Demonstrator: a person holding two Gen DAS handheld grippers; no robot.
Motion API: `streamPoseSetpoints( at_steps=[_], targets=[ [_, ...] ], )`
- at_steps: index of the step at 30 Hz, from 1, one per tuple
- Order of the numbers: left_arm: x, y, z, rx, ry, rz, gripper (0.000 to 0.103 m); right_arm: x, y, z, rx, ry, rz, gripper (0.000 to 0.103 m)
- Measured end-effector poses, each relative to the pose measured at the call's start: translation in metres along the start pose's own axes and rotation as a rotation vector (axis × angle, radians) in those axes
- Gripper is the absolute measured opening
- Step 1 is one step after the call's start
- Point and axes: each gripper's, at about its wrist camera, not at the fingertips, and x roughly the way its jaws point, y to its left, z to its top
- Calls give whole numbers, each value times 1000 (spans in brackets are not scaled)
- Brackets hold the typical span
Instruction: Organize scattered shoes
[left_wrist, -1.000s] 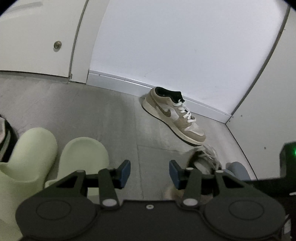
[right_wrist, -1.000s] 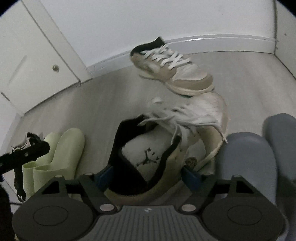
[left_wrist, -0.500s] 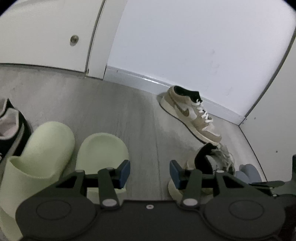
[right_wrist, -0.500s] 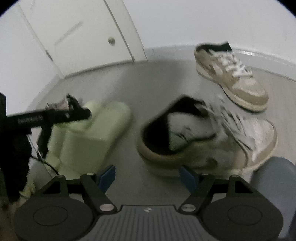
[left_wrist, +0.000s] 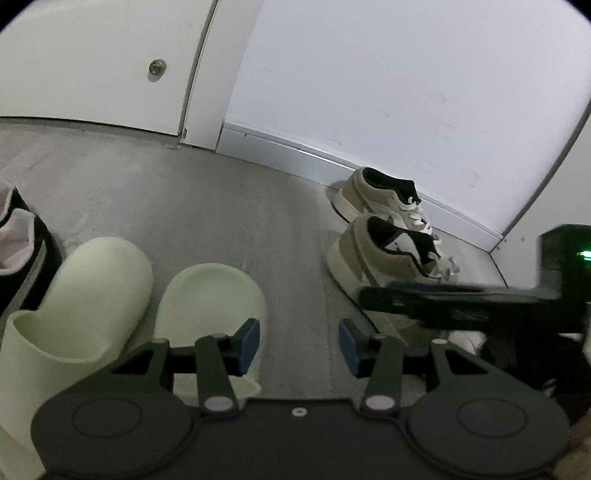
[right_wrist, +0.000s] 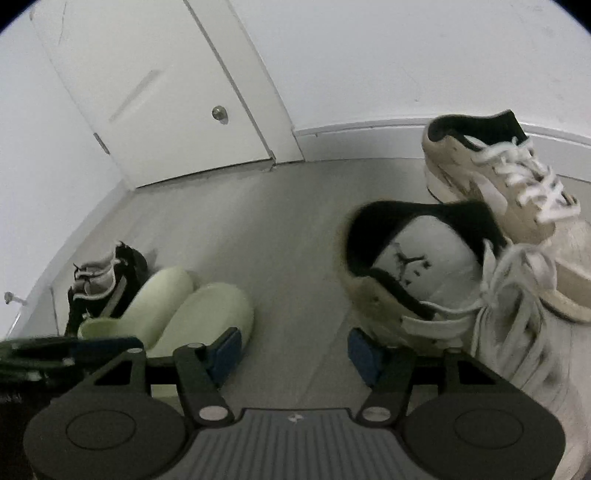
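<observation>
Now two tan sneakers (left_wrist: 384, 254) sit beside the baseboard (left_wrist: 369, 166).

Soft, even indoor light, dimmish and cool; faint shadows under shoes. Strong fisheye bending, dark corner vignettes. Motion blur on the tan-and-white laced sneaker (right_wrist: 424, 266) and the black gripper arm (left_wrist: 461, 301) crossing the left view. No glare.
</observation>
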Motion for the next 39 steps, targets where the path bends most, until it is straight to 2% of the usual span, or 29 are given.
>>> streamPoseSetpoints(
  at_steps=[2,4,5,8,10,18,23,28,33,36,39],
  targets=[
    [3,2,-2,-9,8,-4,49,-19,4,1,-117,-19,-23,88],
    [7,4,-4,-24,19,-15,49,-46,1,-5,-223,-64,-64,98],
    [9,4,-5,-30,24,-20,49,-55,-4,-9,-248,-81,-93,99],
    [14,1,-9,-39,39,-38,49,-61,-28,-14,-238,-51,-237,99],
    [14,-1,-9,-32,42,-46,49,-50,-42,-14,-207,-24,-299,99],
    [7,1,-6,-26,19,-36,49,16,-65,1,-48,38,-265,98],
    [4,7,-8,-39,13,-38,49,24,-65,-4,41,27,-293,94],
    [-6,17,-10,-79,-8,-48,49,20,-43,-17,132,9,-325,83],
    [-25,29,-11,-77,-43,-52,49,18,-3,-38,249,13,-346,81],
    [-40,39,-11,-76,-68,-45,49,23,31,-53,243,24,-329,81],
    [-54,50,-12,-86,-92,-38,49,27,58,-64,296,48,-333,81]
  ],
)
